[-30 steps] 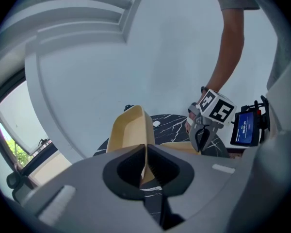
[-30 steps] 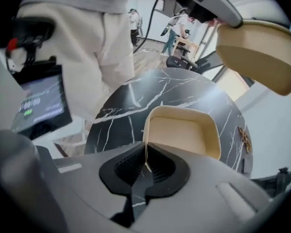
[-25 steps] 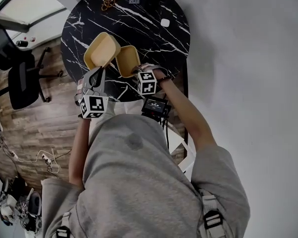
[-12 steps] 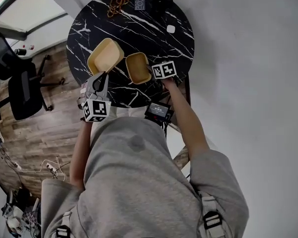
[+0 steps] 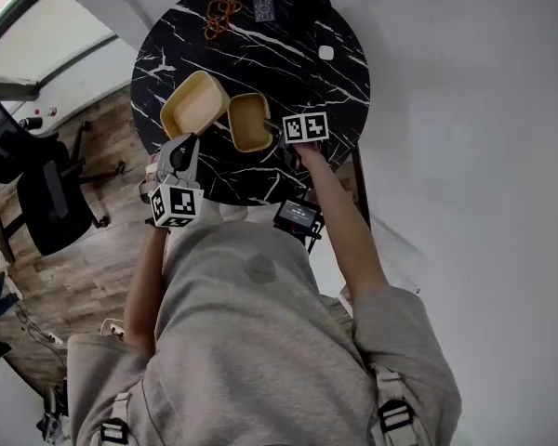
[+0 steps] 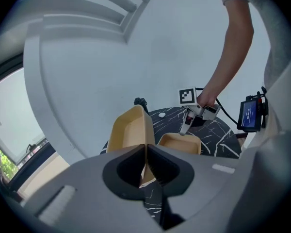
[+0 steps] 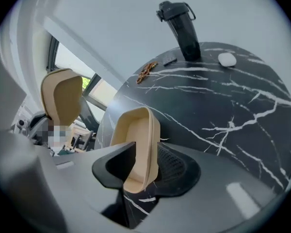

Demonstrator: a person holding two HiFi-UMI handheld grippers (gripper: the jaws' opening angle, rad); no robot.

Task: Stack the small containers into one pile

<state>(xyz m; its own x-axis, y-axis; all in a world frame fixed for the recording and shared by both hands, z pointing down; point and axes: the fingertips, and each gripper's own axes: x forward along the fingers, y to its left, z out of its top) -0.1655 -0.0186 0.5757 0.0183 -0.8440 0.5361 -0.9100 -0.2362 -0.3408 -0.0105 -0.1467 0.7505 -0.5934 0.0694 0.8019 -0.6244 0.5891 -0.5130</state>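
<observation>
Two tan containers sit over the black marble table. The larger container is tilted up off the table, with my left gripper shut on its near wall. The smaller container lies just right of it, almost touching. My right gripper straddles the smaller container's right wall. Its jaws have just been opening and stand wide, with the wall still between them. The right gripper view shows the larger container further left.
At the table's far side are a black bottle, a white earbud case and a brown chain. A small screen hangs at the table's near edge. An office chair stands on the wood floor, left.
The right gripper has rolled from below the smaller container to its right side. That container went from tilted to lying flat, closer to the larger one. The left gripper keeps its hold.
</observation>
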